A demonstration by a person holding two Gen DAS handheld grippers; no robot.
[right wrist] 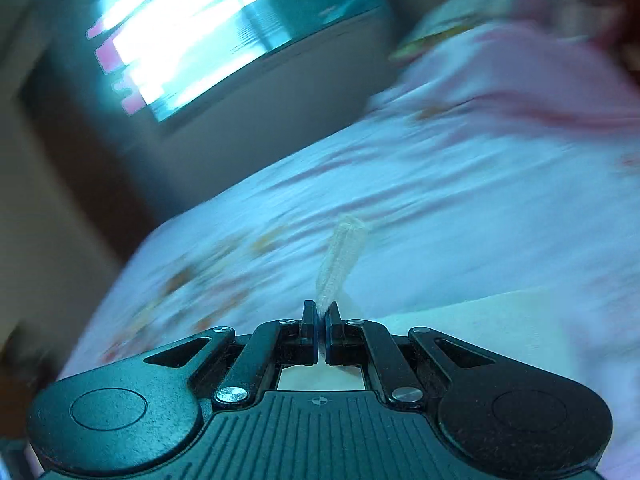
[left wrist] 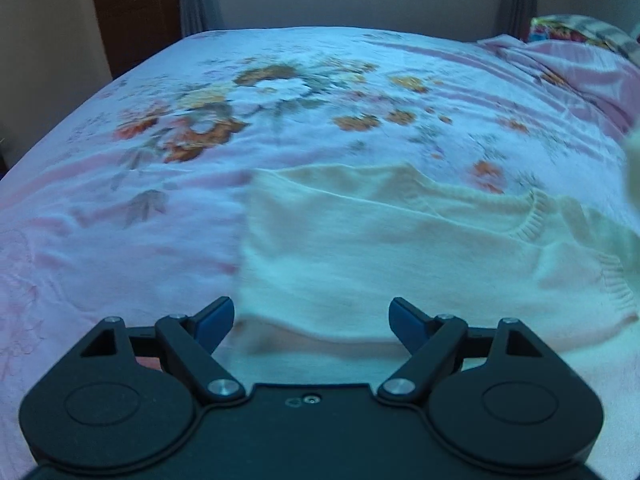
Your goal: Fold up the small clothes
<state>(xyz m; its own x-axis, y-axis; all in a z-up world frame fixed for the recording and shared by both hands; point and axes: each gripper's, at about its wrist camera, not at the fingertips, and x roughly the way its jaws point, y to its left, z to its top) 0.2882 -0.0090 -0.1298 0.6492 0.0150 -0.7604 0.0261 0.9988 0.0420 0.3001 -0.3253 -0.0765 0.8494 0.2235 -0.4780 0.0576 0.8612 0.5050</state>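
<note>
Nearest in the left wrist view, the left gripper point(left wrist: 312, 316) is hovering with its blue-tipped fingers point(left wrist: 214, 320) spread wide apart and nothing between them. Just beyond its tips, a cream knitted sweater point(left wrist: 380, 240) is lying mostly flat on a pink floral bedsheet point(left wrist: 200, 120), its ribbed neckline point(left wrist: 532, 220) showing toward the right. A blurred strip of the same pale knit is rising at the right edge of that view. Further off, the sheet is stretching to the far edge of the bed, with a dark wooden door point(left wrist: 132, 12) and a plain wall behind. In the right wrist view, which is heavily blurred, the right gripper point(right wrist: 322, 312) is pinching a ribbed cuff point(right wrist: 340, 260) of the sweater, its fingers closed tightly on the knit, which is sticking up beyond the tips. Beyond it, the sheet is sloping away toward a bright window point(right wrist: 180, 32).
</note>
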